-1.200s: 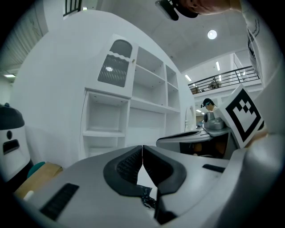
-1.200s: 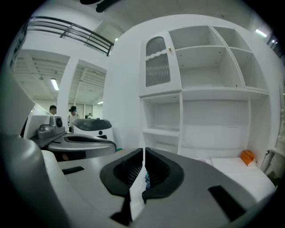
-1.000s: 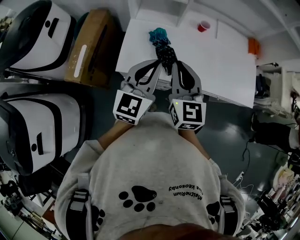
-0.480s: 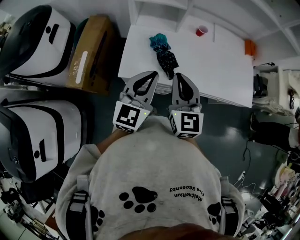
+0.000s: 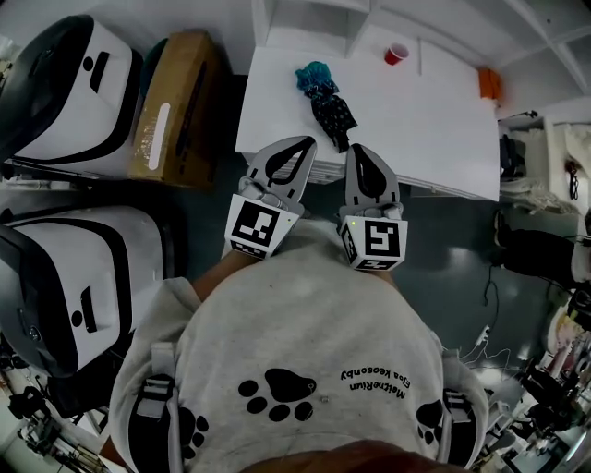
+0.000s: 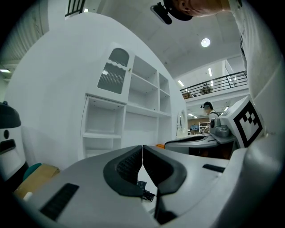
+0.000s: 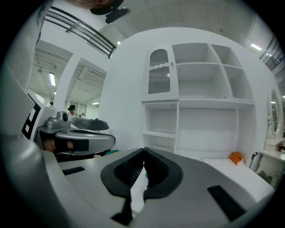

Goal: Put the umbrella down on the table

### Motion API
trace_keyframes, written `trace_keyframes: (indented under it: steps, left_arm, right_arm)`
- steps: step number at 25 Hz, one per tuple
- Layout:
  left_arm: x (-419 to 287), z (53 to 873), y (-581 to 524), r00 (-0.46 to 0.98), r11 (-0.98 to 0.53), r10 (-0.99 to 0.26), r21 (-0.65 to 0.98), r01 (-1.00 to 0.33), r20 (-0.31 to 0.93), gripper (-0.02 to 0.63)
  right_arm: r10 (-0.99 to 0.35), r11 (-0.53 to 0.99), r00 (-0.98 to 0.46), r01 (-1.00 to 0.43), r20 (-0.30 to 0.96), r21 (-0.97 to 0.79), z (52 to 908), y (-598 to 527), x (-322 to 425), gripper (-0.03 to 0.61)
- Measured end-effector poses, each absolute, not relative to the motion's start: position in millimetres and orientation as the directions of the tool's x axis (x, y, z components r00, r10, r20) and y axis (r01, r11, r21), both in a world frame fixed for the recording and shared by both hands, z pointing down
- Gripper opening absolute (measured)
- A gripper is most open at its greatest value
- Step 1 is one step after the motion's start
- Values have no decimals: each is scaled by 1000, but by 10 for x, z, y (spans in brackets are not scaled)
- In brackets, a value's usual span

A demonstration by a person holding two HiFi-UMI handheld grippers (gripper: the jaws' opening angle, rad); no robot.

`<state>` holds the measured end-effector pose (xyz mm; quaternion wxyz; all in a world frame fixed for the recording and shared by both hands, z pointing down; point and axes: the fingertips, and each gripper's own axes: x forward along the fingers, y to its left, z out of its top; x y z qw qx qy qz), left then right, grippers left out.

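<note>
While I watched from the head view, the umbrella [image 5: 325, 102] lay flat on the white table [image 5: 425, 129], near its front edge. It was folded into a short bundle, with dark fabric speckled with pale dots and a bunched teal end pointing toward the shelves [image 5: 309, 18]. My left gripper [image 5: 307, 141] was closed on nothing, and my right gripper [image 5: 359, 149] likewise — both clear of the umbrella.

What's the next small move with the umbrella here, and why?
Probably just pull back and rest: the umbrella lies flat on the table, and the left gripper and right gripper are shut, empty and clear of it.
</note>
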<state>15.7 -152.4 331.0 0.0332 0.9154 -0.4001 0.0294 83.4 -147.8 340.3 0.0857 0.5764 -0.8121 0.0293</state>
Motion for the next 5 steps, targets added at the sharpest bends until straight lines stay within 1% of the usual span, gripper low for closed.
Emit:
trace_keyframes:
  steps: [5]
  left_arm:
    - [60, 3360, -1535, 693, -692, -716, 45, -720, 85, 18]
  right_arm:
    - [-932, 332, -319, -942, 173, 52, 3425, -1453, 711, 32]
